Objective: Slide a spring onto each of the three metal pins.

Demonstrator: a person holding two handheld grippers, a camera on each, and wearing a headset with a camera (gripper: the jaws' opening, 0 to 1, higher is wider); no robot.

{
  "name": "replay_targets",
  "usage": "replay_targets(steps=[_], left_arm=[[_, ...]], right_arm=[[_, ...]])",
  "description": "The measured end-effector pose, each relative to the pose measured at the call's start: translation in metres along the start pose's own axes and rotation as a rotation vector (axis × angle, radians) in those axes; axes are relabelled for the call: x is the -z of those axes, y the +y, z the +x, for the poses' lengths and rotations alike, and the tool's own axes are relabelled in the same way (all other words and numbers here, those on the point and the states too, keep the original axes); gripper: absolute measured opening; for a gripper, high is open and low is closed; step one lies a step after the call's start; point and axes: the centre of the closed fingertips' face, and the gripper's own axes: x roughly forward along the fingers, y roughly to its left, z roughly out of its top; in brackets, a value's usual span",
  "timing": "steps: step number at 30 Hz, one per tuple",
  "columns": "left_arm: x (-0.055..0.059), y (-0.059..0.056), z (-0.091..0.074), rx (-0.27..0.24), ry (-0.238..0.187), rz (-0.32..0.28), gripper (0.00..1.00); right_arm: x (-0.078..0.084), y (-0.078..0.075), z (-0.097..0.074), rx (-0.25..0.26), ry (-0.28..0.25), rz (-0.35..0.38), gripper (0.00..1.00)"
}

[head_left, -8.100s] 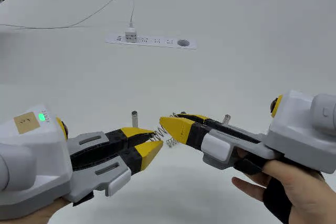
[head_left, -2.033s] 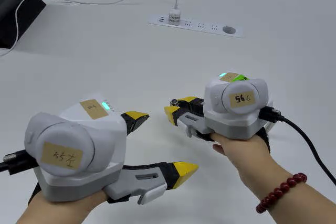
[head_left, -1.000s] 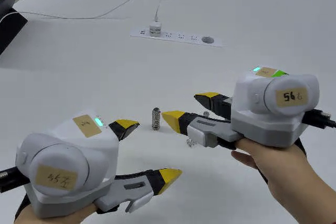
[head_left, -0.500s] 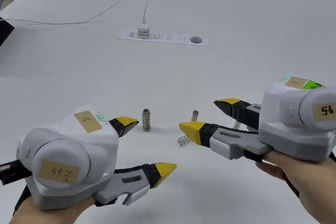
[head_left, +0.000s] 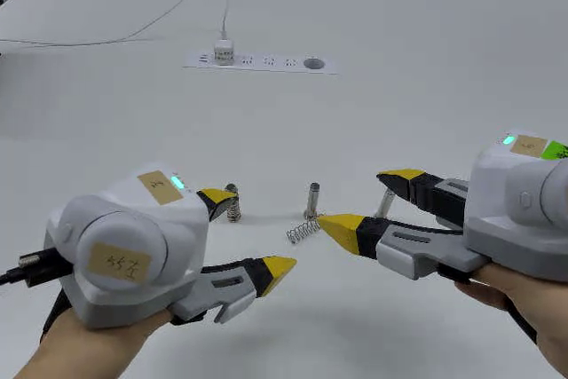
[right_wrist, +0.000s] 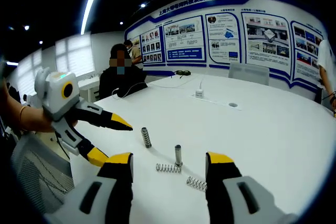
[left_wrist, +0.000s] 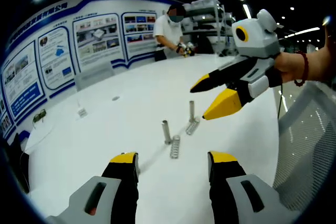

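The left gripper point(head_left: 248, 230), in the lower left of the head view, and the right gripper point(head_left: 368, 199), at the right side, are both released, with jaws apart and holding nothing above the table point(head_left: 399, 59). Near the centre one pin point(head_left: 231, 190) carries a spring point(head_left: 234, 211). A bare pin point(head_left: 312, 200) stands to its right, and a loose spring point(head_left: 302, 232) lies just below it.

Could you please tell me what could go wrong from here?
1. The loose spring lies on its side close beside a bare pin. The open right claw closing on it might knock that pin over.
2. Thin and lying flat on the table, the spring could slip or flick away from the claw's tips.
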Motion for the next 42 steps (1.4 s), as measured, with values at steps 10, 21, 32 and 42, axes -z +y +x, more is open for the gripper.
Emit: replay_targets(steps=[10,21,32,42], left_arm=[[0.010,-0.001,0.017,0.031,0.042,0.008,0.48],[0.020,-0.002,0.037,0.056,0.080,0.006,0.39],[0.024,-0.002,0.059,0.081,0.095,0.026,0.33],[0.030,-0.007,0.069,0.113,0.101,-0.028,0.26]], right_arm=[[0.005,-0.001,-0.012,-0.008,-0.014,0.014,0.60],[0.020,-0.009,-0.021,0.004,-0.001,0.020,0.61],[0.020,-0.013,-0.025,0.006,-0.007,0.084,0.61],[0.025,-0.014,-0.028,0.012,-0.008,0.108,0.60]])
